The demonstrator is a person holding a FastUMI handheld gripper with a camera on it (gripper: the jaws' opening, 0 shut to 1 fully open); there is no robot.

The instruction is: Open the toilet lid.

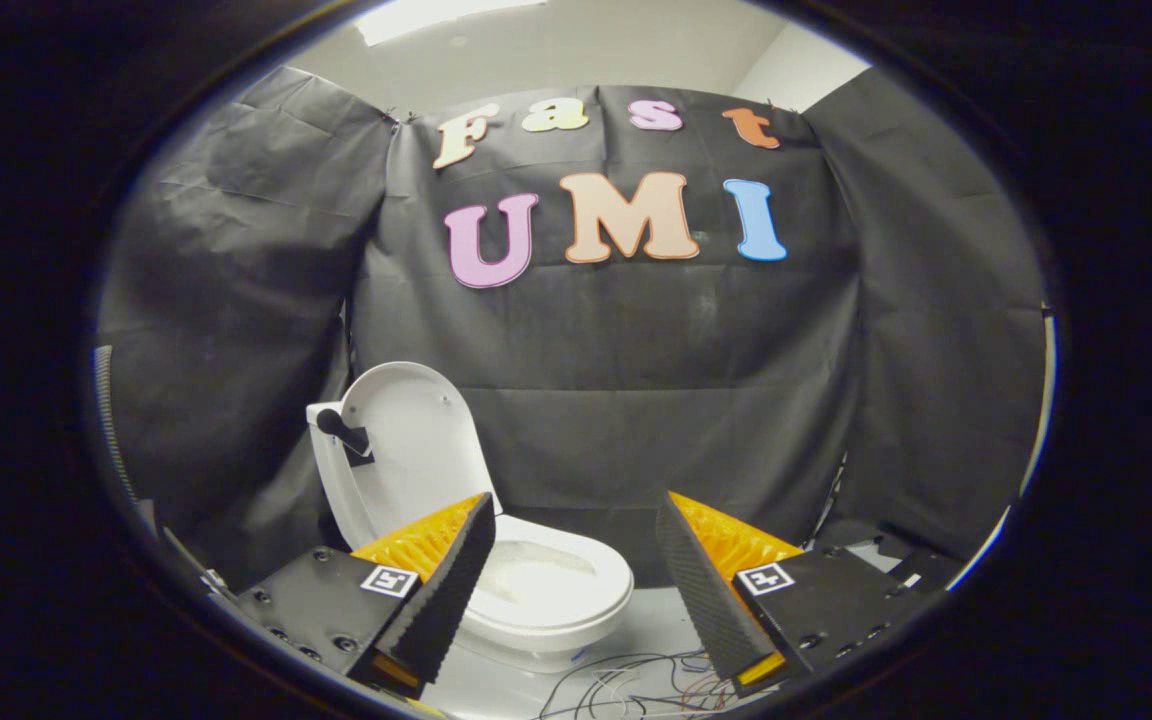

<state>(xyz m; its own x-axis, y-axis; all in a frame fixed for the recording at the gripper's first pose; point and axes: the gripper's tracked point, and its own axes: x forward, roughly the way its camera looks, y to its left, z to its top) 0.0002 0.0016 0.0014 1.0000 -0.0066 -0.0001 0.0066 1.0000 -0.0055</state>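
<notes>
The toilet lid [414,440] is seen raised, standing near upright against the tank side, with a dark handle piece [341,428] fixed at its upper left. The seat and bowl [551,585] lie exposed below it. The task is therefore judged complete or nearly so — the step in hand is a clean withdrawal.

Procedure, as a judgement: the gripper [576,535] should be backed away straight, without sideways sweep, so that the lid is not nudged forward off its resting position. The loose wires [636,680] on the floor at 6 o'clock from the fingers should be avoided.

Claw state: the fingers are spread wide, and nothing is held or touched between them. The toilet is located beyond the fingers at about 11 o'clock, partly behind the left finger; the lid is set apart from both fingers — no contact is visible.
</notes>
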